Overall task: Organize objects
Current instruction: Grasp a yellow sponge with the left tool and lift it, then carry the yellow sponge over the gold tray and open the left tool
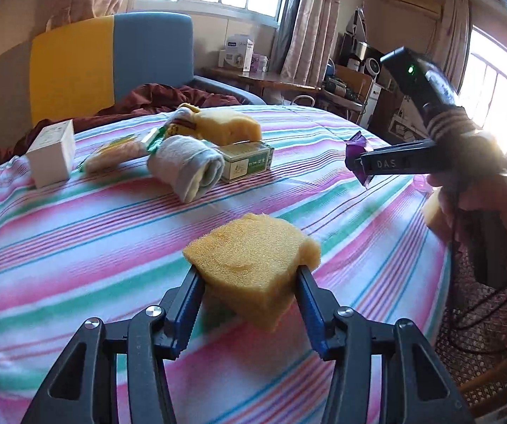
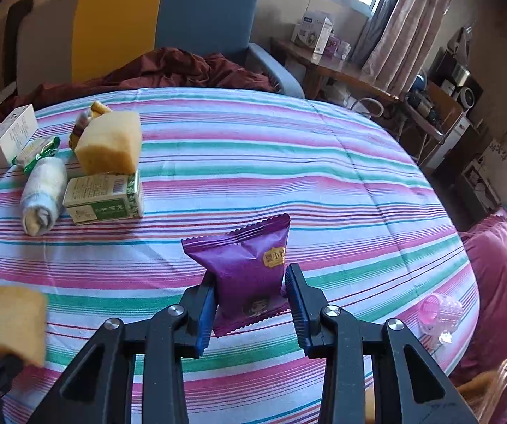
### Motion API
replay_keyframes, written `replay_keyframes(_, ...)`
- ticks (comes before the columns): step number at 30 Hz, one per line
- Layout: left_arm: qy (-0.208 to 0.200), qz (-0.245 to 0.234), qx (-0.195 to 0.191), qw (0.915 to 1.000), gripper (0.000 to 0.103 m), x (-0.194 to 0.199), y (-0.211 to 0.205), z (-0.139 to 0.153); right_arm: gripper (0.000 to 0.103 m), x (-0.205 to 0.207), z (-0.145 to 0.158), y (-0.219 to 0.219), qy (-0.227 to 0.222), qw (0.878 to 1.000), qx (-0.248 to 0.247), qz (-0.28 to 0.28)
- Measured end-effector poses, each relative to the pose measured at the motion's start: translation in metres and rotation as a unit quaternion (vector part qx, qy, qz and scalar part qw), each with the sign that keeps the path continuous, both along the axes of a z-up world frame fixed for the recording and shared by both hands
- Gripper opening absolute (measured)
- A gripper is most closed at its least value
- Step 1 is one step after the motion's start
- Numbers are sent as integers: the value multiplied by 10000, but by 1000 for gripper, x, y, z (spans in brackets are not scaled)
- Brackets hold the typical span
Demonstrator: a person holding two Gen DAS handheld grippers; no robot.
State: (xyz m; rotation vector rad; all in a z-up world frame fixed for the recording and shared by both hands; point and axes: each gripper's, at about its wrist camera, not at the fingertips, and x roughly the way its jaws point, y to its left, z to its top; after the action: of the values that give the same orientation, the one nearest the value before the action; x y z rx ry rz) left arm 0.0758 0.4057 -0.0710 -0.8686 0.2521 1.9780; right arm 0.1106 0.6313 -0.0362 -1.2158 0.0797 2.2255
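My left gripper (image 1: 250, 274) is shut on a yellow sponge (image 1: 253, 254), held above the striped tablecloth (image 1: 77, 247); the same sponge (image 2: 11, 325) shows at the lower left of the right wrist view. My right gripper (image 2: 250, 282) is shut on a purple snack packet (image 2: 250, 268), which hangs upright between the pads. In the left wrist view that packet (image 1: 357, 157) sticks out of the right gripper's fingers (image 1: 394, 162) at the right. A cluster lies at the far left of the table: a second sponge (image 2: 110, 143), a rolled white sock (image 2: 43, 194), a green box (image 2: 107, 198), a white box (image 2: 11, 134) and a green-wrapped snack (image 2: 38, 152).
A pink plastic curler (image 2: 440, 312) lies near the table's right edge. A blue and yellow chair (image 2: 168, 17) with dark red cloth (image 2: 183, 67) stands behind the table. Cluttered shelves (image 2: 440, 106) and curtains fill the right background. A person's hand (image 1: 483, 201) grips the right tool.
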Motion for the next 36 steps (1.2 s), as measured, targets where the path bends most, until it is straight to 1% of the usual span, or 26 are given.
replay_keyframes(3, 108, -37, 3, 9999, 52, 6, -16, 5, 38, 1, 0, -1, -28, 9999, 98, -11)
replay_keyframes(5, 90, -34, 28, 9999, 52, 9, -29, 6, 38, -1, 0, -3, -72, 9998, 188, 23)
replay_keyframes(10, -331, 107, 165, 9993, 52, 12, -65, 1, 38, -2, 1, -9, -130, 9990, 419, 75)
replay_keyframes(12, -353, 131, 215, 9991, 52, 15, -75, 4, 38, -1, 1, -9, -127, 9989, 454, 51)
replay_keyframes(16, -289, 189, 422, 9985, 52, 14, -96, 21, 38, 2, 4, -11, -97, 9984, 554, 6)
replay_keyframes(19, -158, 279, 586, 9978, 52, 11, -112, 37, 38, 3, 8, -18, 4, 9981, 618, 35)
replay_keyframes(21, -120, 376, 683, 9969, 52, 8, -124, 44, 38, 3, 12, -26, 108, 9976, 678, 121)
replay_keyframes(25, -185, 620, 848, 9943, 52, -1, -147, 51, 38, 3, 18, -48, 266, 9960, 782, 336)
replay_keyframes(31, -183, 1003, 958, 9902, 52, -13, -186, 57, 38, -5, 17, -80, 470, 9949, 684, 568)
replay_keyframes(36, -35, 1512, 1012, 9833, 52, -26, -231, 64, 38, -9, 8, -110, 676, 9949, 293, 691)
